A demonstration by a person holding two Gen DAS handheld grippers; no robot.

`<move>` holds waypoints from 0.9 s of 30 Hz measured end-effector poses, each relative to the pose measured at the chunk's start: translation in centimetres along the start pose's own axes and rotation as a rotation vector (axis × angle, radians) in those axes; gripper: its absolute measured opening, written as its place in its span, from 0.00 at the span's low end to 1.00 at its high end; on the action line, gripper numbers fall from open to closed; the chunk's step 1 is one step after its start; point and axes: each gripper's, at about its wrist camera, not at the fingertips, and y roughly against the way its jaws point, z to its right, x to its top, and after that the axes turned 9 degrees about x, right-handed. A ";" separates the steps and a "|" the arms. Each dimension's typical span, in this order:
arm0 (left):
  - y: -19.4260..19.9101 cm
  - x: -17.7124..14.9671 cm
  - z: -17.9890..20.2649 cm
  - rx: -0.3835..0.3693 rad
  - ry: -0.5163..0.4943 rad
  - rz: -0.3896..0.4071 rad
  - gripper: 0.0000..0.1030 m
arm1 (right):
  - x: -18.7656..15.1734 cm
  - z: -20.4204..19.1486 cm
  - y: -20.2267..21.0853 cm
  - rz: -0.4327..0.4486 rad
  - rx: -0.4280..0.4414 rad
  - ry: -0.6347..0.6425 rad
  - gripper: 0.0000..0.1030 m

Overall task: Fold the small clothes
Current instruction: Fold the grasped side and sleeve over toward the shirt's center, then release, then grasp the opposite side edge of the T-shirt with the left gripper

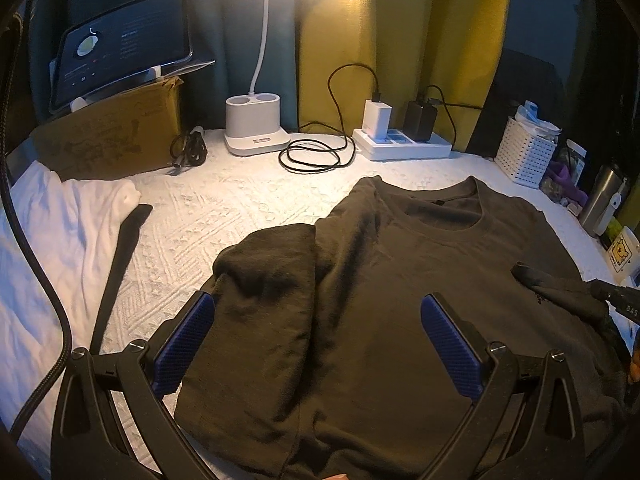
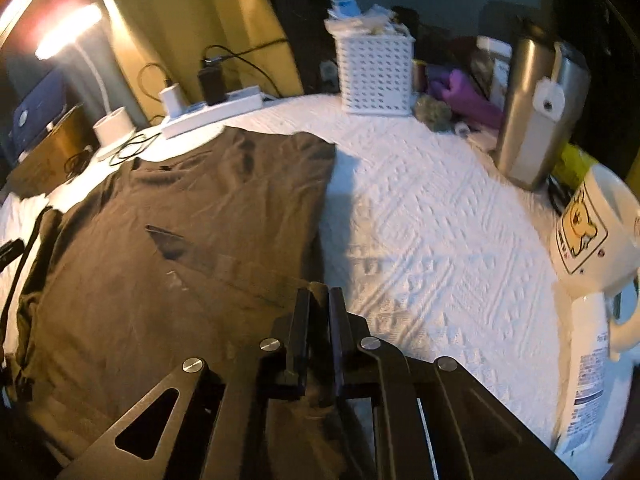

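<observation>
Matt dark cloth shirt [image 1: 400, 280] on rough, embossed white tablecloth [image 1: 224, 208]

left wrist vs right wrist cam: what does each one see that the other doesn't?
Left wrist only: white garment and the open left gripper over the folded sleeve. Right wrist only: right gripper shut on the shirt's edge, and a white bottle. Both: dark shirt, lamp, power strip, white basket.

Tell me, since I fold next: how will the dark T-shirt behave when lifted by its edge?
The dark T-shirt will probably droop limply: it already lies wrinkled, one sleeve folded over. It likely drags rather than slides on the textured white cover.
</observation>
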 end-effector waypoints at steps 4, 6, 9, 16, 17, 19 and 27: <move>0.7 -0.1 -0.2 -0.004 0.004 0.013 0.99 | -0.2 -2.4 1.2 0.009 0.018 0.049 0.07; 0.9 -0.3 -0.6 -0.006 0.010 0.015 0.99 | -0.5 -4.0 1.6 0.007 0.034 0.081 0.07; 1.0 -0.7 -1.6 -0.001 0.024 0.010 0.99 | -1.3 -5.8 1.6 -0.009 0.060 0.109 0.07; 0.5 -1.8 -4.8 0.027 0.061 -0.021 0.99 | -3.8 -8.8 -0.9 -0.097 0.077 0.141 0.07; 0.4 -1.8 -5.3 0.031 0.065 -0.022 0.99 | -4.0 -9.3 -1.3 -0.109 0.073 0.149 0.07; 0.0 -1.8 -6.1 0.048 0.072 -0.026 0.99 | -4.2 -10.1 -1.7 -0.121 0.055 0.170 0.08; -1.9 -0.7 -6.4 -0.006 0.029 -0.038 0.99 | -3.6 -11.6 -0.4 -0.094 0.077 0.184 0.90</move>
